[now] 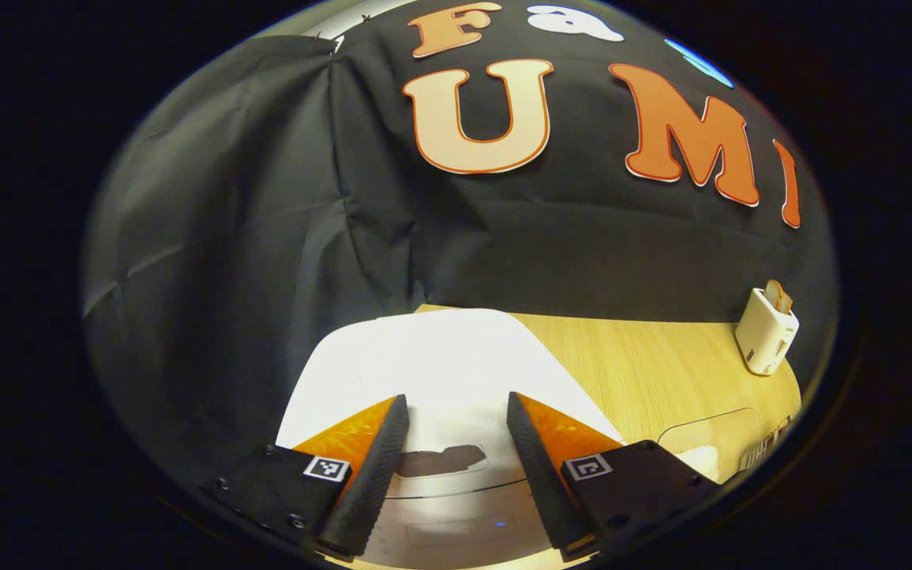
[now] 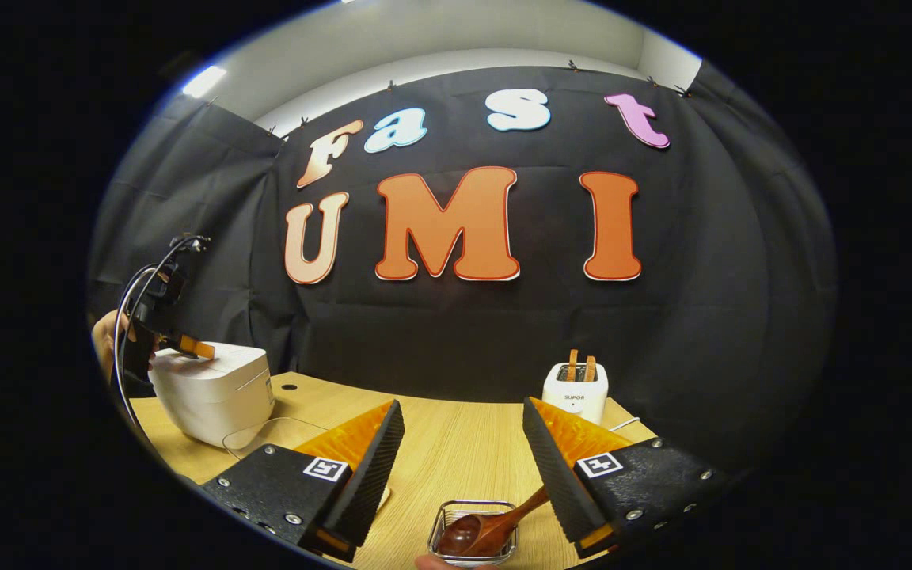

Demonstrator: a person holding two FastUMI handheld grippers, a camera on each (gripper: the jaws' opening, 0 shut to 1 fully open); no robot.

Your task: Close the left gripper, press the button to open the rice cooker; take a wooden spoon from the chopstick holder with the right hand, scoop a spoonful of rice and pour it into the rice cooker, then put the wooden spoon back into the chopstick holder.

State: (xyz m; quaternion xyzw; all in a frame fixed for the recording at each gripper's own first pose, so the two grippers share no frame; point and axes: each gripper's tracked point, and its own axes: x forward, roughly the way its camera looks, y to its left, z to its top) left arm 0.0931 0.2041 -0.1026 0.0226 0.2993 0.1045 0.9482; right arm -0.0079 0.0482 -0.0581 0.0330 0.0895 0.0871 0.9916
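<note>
Left tool (image 1: 456, 412) open, just above rice cooker (image 1: 440, 356) lid.

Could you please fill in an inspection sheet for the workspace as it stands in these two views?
Surface: light wooden table, with a round hole near the rice cooker.
Job's things: white rice cooker, lid down; wooden spoon lying in the wire chopstick holder.
Clutter: white toaster with two slices sticking up.
Grippers: left gripper open, above the cooker lid; right gripper open, above the chopstick holder.
Cables: thin cord looping on the table by the cooker; black cable arching off the left gripper.
Surroundings: black cloth wall, pale ceiling above.
</note>
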